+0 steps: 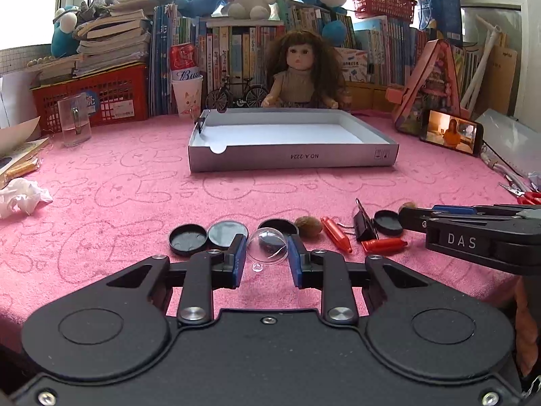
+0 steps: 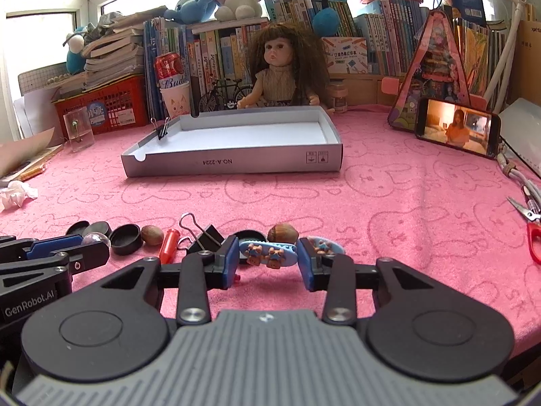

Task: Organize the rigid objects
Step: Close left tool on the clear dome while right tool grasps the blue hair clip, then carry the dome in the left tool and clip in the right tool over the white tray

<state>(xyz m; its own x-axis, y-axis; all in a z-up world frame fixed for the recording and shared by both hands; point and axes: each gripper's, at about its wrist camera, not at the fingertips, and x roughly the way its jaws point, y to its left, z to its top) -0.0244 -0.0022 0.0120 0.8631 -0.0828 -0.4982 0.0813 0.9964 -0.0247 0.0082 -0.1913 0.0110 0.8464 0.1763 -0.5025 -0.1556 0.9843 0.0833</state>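
Low over the pink cloth, my left gripper (image 1: 266,258) is shut on a clear plastic dome (image 1: 267,246), a blue pad against each side. My right gripper (image 2: 268,260) is shut on a blue hair clip with small bears (image 2: 268,253); a second such clip (image 2: 325,245) peeks from behind its right finger. Along the row lie black caps (image 1: 187,238), a grey disc (image 1: 227,233), a walnut (image 1: 308,226), red tubes (image 1: 336,238), a black binder clip (image 1: 365,225) and a hazelnut (image 2: 283,232). The shallow white box (image 1: 290,162) stands beyond, with a binder clip (image 2: 164,130) on its left rim.
A doll (image 1: 297,71), a toy bicycle and shelves of books line the back. A phone (image 2: 456,130) playing video leans at the right, with scissors (image 2: 532,233) by the right edge. A glass mug (image 1: 74,123) and crumpled tissue (image 1: 22,196) sit at the left.
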